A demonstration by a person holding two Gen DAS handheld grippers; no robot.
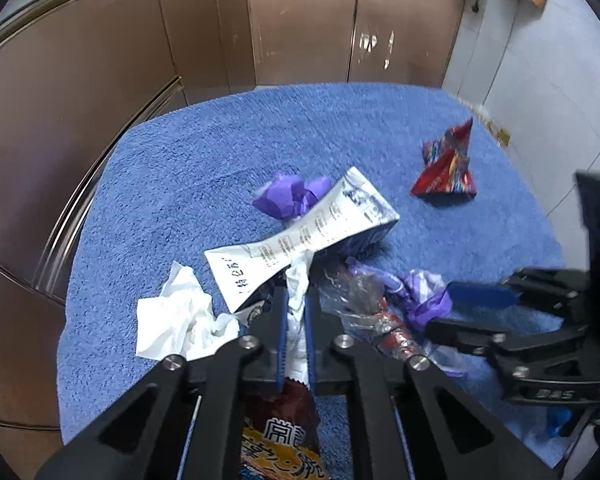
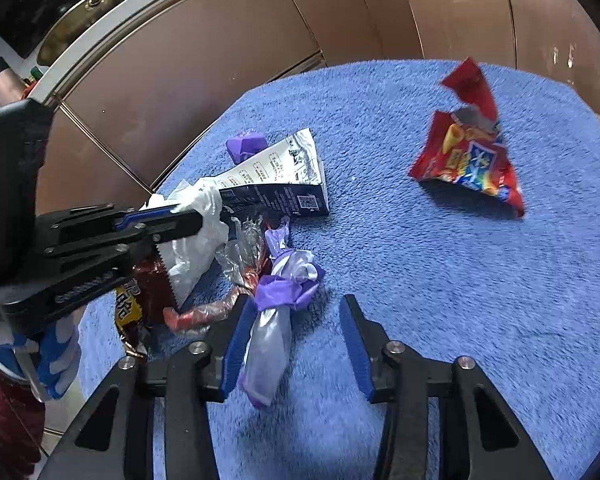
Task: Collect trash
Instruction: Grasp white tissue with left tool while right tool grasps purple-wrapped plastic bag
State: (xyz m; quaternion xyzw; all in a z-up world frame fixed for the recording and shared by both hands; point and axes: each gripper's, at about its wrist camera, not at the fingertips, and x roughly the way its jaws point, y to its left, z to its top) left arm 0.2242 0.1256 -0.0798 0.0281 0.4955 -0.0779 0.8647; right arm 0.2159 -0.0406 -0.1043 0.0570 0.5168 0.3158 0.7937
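Observation:
My left gripper [image 1: 296, 300] is shut on a white plastic bag [image 1: 298, 320], with a brown snack wrapper [image 1: 284, 432] hanging under it; it also shows in the right wrist view [image 2: 188, 216]. A squashed white milk carton [image 1: 304, 236], a white tissue [image 1: 176, 316], purple wrappers [image 1: 288, 196] and a clear red wrapper [image 1: 372, 312] lie around it on the blue towel [image 1: 220, 152]. My right gripper [image 2: 296, 312] is open around a purple-and-silver wrapper [image 2: 276, 312]. A red snack bag [image 2: 472, 152] lies apart at the far right.
Brown cabinet doors [image 1: 204, 32] stand behind the towel-covered table. A tiled wall [image 1: 540, 72] is at the right. A sink [image 2: 80, 8] sits on the counter at the upper left in the right wrist view.

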